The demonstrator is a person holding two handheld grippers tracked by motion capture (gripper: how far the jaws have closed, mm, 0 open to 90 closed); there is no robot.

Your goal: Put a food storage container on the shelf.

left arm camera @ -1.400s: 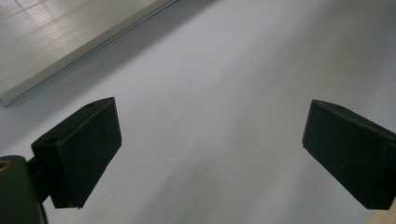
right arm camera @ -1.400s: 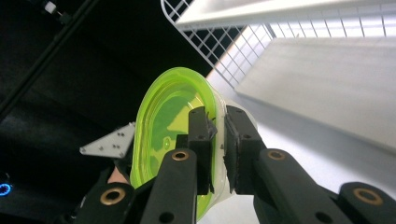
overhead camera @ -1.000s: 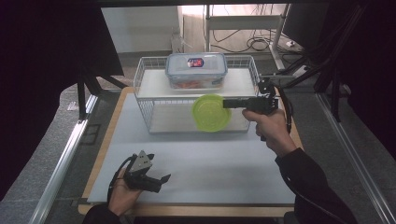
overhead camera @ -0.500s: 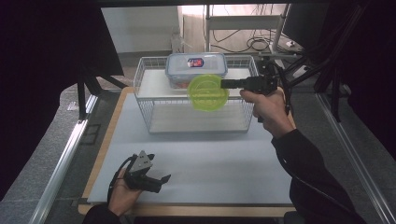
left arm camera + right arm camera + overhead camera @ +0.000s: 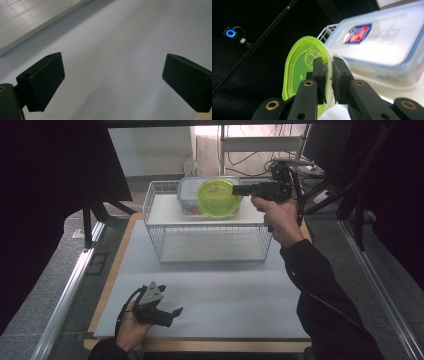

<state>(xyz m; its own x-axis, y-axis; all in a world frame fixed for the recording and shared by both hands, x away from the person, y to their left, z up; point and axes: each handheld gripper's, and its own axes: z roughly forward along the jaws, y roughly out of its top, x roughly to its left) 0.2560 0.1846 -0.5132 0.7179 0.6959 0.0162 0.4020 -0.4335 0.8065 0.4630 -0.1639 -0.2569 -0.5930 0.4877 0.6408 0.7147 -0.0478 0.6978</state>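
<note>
Right tool point(image 5: 239, 190) is clamped on the rim of a round lime-green translucent plastic bowl point(image 5: 218, 198), held tilted just above the top shelf of the white wire rack point(image 5: 210, 245), in front of a clear plastic lidded box point(image 5: 186, 195) on that shelf. Left tool point(image 5: 176, 311) rests near the worktop's point(image 5: 225, 295) front edge, well apart from the rack.

Left gripper view: jaws stand wide over bare white worktop point(image 5: 120, 45).

Right gripper view: right tool point(image 5: 329, 72) pinches the bowl's point(image 5: 299, 70) wall, with the box point(image 5: 384, 47) just beside it.
</note>
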